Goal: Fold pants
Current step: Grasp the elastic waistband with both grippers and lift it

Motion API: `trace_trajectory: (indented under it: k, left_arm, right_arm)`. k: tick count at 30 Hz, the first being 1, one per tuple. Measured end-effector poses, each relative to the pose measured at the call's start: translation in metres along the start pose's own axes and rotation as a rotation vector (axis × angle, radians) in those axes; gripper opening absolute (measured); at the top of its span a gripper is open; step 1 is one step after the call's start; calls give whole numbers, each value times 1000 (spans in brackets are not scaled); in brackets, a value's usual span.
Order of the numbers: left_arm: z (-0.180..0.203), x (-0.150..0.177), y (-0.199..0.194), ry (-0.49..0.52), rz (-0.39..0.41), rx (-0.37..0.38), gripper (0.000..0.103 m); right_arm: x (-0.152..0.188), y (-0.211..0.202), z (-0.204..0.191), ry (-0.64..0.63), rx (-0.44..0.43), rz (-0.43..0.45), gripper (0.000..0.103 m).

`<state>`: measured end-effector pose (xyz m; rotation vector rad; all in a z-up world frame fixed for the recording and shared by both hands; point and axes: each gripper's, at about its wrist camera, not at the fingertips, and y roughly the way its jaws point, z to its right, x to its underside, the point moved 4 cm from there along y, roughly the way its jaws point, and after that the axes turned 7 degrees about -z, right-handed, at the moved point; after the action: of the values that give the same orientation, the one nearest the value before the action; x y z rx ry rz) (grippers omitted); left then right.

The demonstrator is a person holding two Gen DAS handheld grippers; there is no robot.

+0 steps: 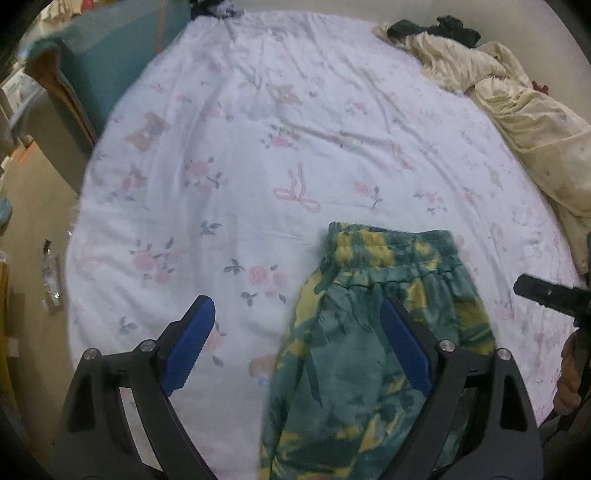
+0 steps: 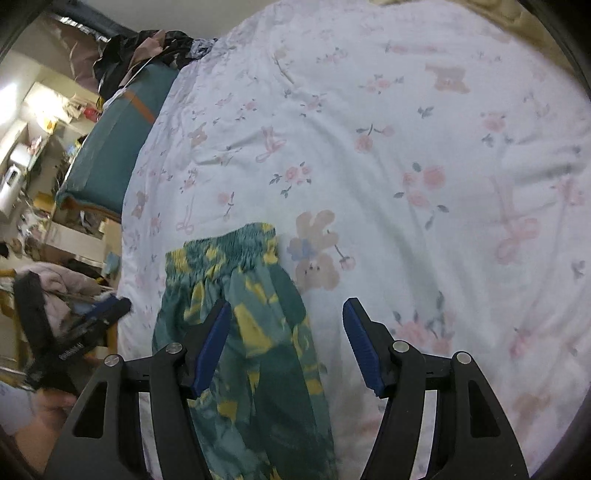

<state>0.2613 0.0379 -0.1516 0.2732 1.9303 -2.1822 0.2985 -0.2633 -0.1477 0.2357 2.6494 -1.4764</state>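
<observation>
Green and yellow tie-dye pants (image 1: 369, 332) lie on the white floral bed sheet (image 1: 258, 147), legs together, elastic waistband at the far end. My left gripper (image 1: 297, 314) is open and empty above the pants' left edge, its right finger over the fabric. In the right wrist view the pants (image 2: 255, 332) run from the waistband down to the near edge. My right gripper (image 2: 286, 317) is open and empty above them, its left finger over the fabric. Each gripper shows at the edge of the other's view: the right gripper (image 1: 546, 295), the left gripper (image 2: 92, 317).
A crumpled cream blanket (image 1: 517, 110) and dark clothes (image 1: 443, 29) lie at the bed's far right. A teal headboard or mattress side (image 1: 110, 74) stands on the left, with the floor and clutter (image 2: 37, 147) beyond the bed's left edge.
</observation>
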Motion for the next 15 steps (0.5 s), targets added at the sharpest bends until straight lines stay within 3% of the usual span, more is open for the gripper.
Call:
trace_trajectory:
  k: [4, 6, 10, 12, 15]
  left_arm:
    - [1, -10, 29, 11, -75, 62, 89]
    - [2, -16, 40, 24, -83, 49, 88]
    - [7, -31, 58, 17, -121, 111, 86]
    - [15, -40, 66, 65, -141, 148, 85]
    - [28, -46, 79, 176, -178, 131, 77]
  right_arm:
    - [-16, 22, 5, 16, -57, -39, 66]
    - [-22, 34, 6, 9, -37, -57, 66]
    - [-32, 59, 3, -16, -43, -104, 66]
    - [-39, 68, -3, -38, -45, -111, 66]
    - [-47, 79, -8, -46, -60, -134, 64]
